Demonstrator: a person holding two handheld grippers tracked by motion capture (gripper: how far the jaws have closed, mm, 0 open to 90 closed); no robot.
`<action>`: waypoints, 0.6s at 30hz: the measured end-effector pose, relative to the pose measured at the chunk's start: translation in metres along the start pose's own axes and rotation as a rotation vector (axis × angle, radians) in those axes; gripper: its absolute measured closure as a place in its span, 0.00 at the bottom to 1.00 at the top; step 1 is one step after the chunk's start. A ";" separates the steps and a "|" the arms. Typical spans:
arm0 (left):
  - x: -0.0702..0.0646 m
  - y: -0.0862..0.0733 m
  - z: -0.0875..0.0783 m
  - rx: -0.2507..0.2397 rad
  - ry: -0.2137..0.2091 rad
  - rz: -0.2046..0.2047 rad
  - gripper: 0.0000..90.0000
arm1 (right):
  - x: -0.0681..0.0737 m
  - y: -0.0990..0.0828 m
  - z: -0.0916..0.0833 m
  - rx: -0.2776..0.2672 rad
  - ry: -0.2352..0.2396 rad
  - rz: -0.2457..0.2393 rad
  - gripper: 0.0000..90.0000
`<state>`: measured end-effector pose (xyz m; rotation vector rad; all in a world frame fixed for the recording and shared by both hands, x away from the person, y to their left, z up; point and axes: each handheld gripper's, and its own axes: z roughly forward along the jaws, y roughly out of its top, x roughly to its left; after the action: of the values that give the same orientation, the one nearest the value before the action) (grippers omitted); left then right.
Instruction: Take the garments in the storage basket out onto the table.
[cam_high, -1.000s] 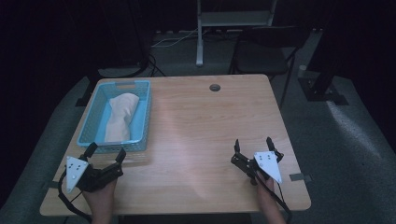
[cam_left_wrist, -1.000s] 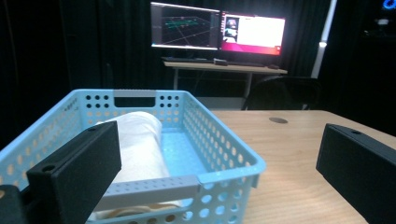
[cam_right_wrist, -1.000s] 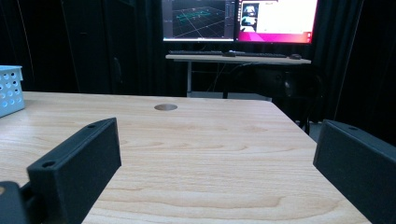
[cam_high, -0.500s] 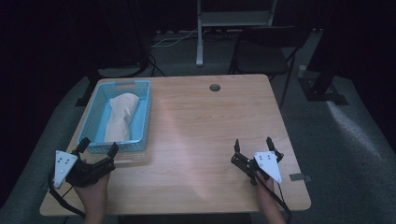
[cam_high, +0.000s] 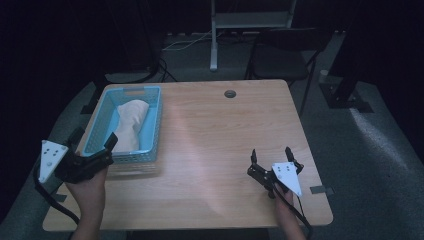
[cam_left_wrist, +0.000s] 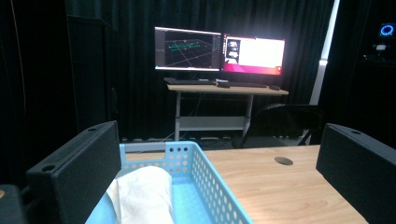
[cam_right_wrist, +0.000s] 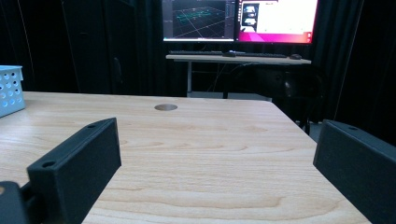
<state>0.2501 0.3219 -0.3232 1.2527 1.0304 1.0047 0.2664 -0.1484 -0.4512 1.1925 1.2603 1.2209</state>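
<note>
A light blue perforated basket (cam_high: 153, 125) stands at the table's left side with a folded white cloth (cam_high: 129, 121) lying in it. My left gripper (cam_high: 94, 140) is open at the basket's near left corner, raised above the table edge. In the left gripper view the basket (cam_left_wrist: 219, 200) and the cloth (cam_left_wrist: 142, 193) lie between and below the two black jaws. My right gripper (cam_high: 270, 154) is open near the table's front right, low over the bare wood, with nothing between its jaws.
The wooden table (cam_high: 215, 130) has a round cable hole (cam_high: 230, 93) near its far edge. A dark chair (cam_high: 277, 60) and a second desk with two lit monitors (cam_left_wrist: 219, 49) stand beyond the table. Dark floor surrounds it.
My left gripper has moved left and slightly away from the table's front, up to the basket's near left corner. The right gripper has stayed where it was.
</note>
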 end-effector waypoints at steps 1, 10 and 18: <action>0.000 0.002 0.001 -0.001 0.000 0.000 0.00 | 0.000 0.000 0.000 0.000 0.000 0.000 0.00; 0.003 0.006 0.019 0.056 0.004 -0.001 0.00 | 0.000 0.000 0.000 0.000 -0.001 0.000 0.00; 0.008 0.004 0.032 0.096 0.005 -0.018 0.00 | 0.000 0.000 0.000 0.000 -0.001 0.000 0.00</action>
<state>0.2830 0.3223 -0.3179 1.3166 1.1030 0.9546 0.2663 -0.1483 -0.4512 1.1930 1.2600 1.2206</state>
